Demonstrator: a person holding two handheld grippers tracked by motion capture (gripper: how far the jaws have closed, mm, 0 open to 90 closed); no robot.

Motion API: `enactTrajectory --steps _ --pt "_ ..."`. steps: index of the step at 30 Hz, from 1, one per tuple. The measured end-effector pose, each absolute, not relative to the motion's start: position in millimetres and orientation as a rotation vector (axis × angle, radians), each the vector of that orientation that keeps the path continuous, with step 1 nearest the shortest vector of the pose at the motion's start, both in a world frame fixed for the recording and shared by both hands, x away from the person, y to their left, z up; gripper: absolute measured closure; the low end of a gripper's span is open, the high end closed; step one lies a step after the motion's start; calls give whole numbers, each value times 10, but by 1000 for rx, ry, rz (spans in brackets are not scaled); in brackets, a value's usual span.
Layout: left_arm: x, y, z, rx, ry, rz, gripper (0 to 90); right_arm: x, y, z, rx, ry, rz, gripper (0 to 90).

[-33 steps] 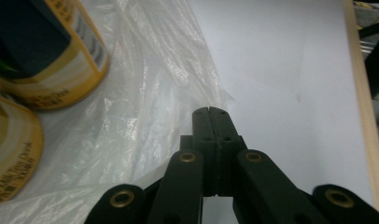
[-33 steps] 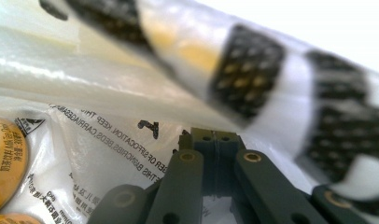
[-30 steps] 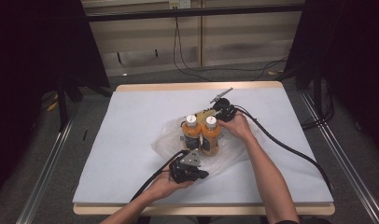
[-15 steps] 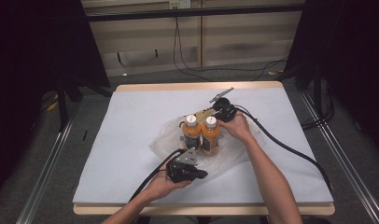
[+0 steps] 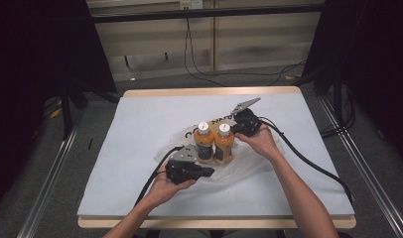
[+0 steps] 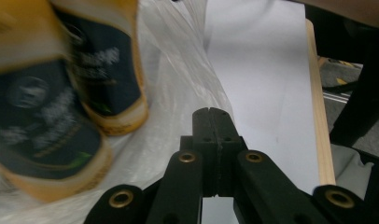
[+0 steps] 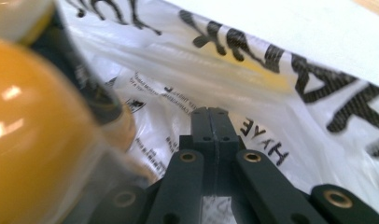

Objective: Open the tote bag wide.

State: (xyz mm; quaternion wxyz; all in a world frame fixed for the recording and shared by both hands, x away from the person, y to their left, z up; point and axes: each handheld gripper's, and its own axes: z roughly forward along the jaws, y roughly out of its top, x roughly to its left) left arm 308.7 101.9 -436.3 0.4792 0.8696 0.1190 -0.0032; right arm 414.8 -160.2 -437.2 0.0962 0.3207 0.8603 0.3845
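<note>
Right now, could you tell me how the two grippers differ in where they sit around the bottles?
The left gripper sits at the near side of the two orange bottles, low by their bases; the right gripper sits at the far side, up by the caps. Both have their jaws shut, and both are over the clear plastic bag.

Two orange bottles [image 5: 215, 143] stand on plastic bag [image 5: 249, 166].
</note>
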Motion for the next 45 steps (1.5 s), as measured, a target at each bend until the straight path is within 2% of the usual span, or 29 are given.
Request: enactTrajectory --steps 11,17,20,26,35,45 --pt "3411 1488 -3981 2029 416 154 900 3768 -1851 -4232 922 2518 1152 900" --pt "3698 1565 -3862 2046 460 230 900 3593 -1990 -4186 932 2495 1174 900" --pt "3882 1538 -3854 2048 485 216 900 3505 -2001 -4170 912 2498 1180 900" --pt "4187 1300 -3997 2177 457 158 900 3392 -1992 -4187 886 2508 1180 900" --pt "4362 939 -4342 2404 430 124 900 3362 -1908 -4459 902 2565 1119 900" --pt "4544 872 -4712 2449 529 85 900 3338 -1874 -4672 919 2636 1000 900"
